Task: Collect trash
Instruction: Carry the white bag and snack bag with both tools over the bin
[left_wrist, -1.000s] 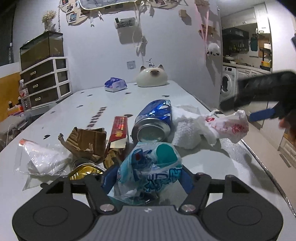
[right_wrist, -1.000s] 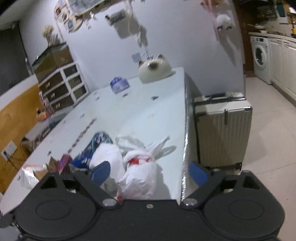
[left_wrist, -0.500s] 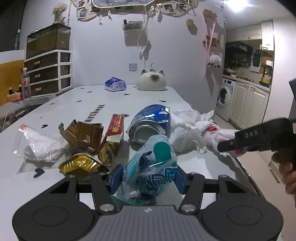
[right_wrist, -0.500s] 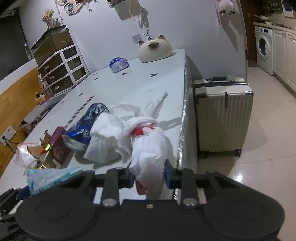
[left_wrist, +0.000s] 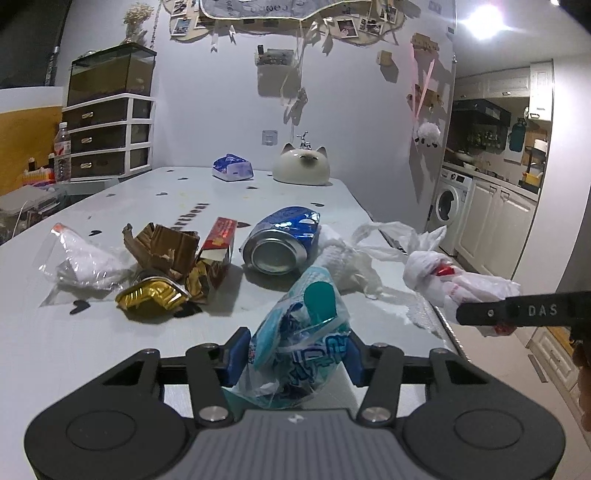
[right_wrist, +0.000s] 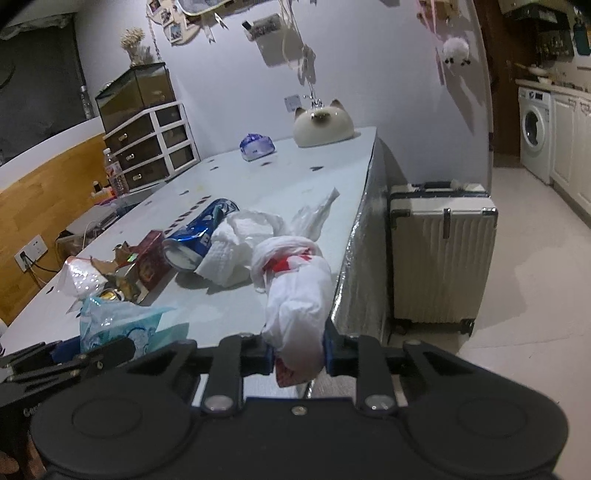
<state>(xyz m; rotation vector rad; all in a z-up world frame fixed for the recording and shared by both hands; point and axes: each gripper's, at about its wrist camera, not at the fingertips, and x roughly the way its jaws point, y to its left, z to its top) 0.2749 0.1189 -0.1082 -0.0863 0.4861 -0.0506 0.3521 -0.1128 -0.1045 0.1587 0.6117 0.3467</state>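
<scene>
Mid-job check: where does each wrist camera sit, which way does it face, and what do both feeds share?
Left wrist: on the left claw, facing along the table; its fingers have been closing on the blue wrapper; the right claw enters at the right.
Right wrist: on the right claw, facing the table's right edge and suitcase; clamped on the white bag.
Shared: blue can, cat figure.

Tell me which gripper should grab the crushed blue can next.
Neither is free. Once emptied, probably left: the crushed blue can lies straight ahead of the left gripper, now shut on a teal wrapper. The right gripper grips the white bag at the table's edge.
</scene>
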